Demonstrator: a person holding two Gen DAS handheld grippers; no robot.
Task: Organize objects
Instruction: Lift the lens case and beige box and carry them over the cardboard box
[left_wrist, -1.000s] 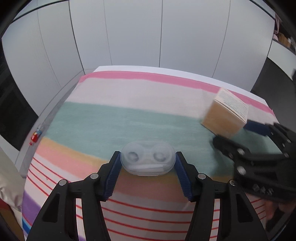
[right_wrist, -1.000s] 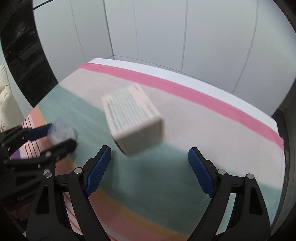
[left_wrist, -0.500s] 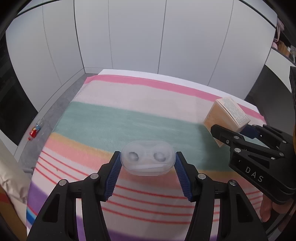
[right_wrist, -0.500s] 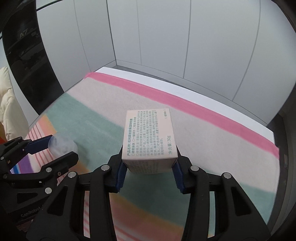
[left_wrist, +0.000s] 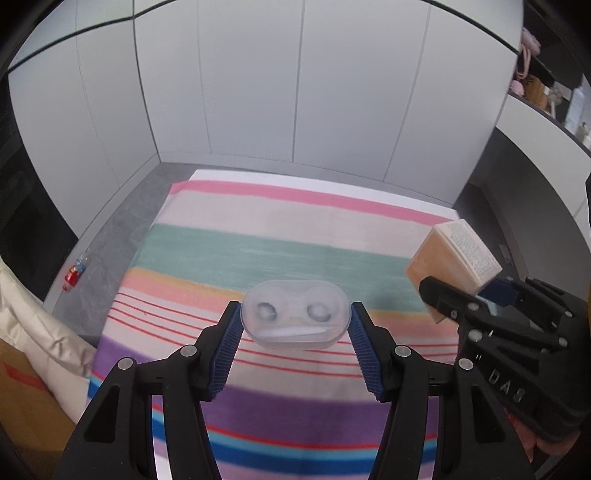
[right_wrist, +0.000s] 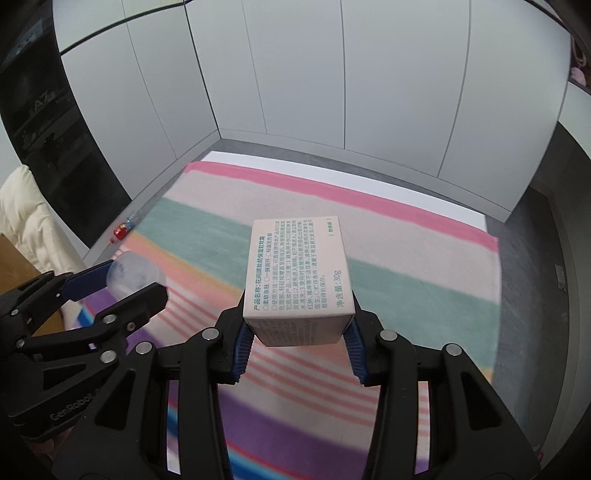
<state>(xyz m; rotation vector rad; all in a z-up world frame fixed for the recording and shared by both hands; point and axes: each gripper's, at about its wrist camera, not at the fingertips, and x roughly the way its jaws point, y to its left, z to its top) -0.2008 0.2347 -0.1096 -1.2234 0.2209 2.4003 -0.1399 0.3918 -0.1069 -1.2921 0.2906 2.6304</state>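
My left gripper (left_wrist: 295, 325) is shut on a clear oval plastic case (left_wrist: 294, 314) with two round wells, held well above the striped cloth (left_wrist: 258, 251). My right gripper (right_wrist: 298, 332) is shut on a small pale cardboard box (right_wrist: 299, 273) with printed text on top, also held in the air. The box (left_wrist: 450, 254) and the right gripper show at the right of the left wrist view. The case (right_wrist: 129, 275) and the left gripper show at the left of the right wrist view.
The striped cloth (right_wrist: 406, 280) covers a table with white edges at the far side. A small red bottle (left_wrist: 74, 275) lies on the grey floor to the left. A cream cushion (left_wrist: 33, 325) and a brown box (left_wrist: 22, 406) are at the lower left. White wall panels stand behind.
My right gripper closed on the box, which stood on the cloth a second ago, and lifted it. Both grippers have risen and pulled back, so more of the cloth shows below.
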